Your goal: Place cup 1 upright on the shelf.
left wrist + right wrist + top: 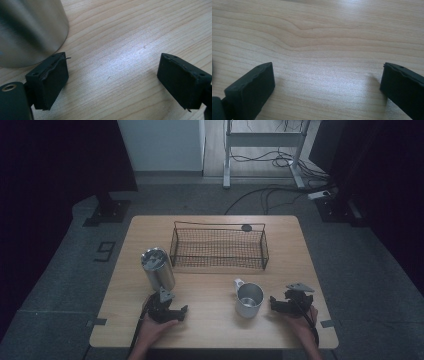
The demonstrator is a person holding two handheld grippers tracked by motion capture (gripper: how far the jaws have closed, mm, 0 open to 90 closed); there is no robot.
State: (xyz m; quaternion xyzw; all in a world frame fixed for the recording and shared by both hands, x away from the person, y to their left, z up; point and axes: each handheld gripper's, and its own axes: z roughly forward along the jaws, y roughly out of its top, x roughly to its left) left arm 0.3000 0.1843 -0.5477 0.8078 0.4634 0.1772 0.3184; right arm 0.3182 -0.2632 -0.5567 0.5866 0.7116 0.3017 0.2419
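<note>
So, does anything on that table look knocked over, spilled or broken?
Nothing stands out. The tall steel canister and the steel mug with a handle stand upright on the wooden table, the black wire basket sits square, and nothing looks spilled.

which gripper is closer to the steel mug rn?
Right. The right gripper sits just beside the steel mug, on its right, jaws open and apart from it. The left gripper is farther off to the mug's left, near the steel canister.
</note>
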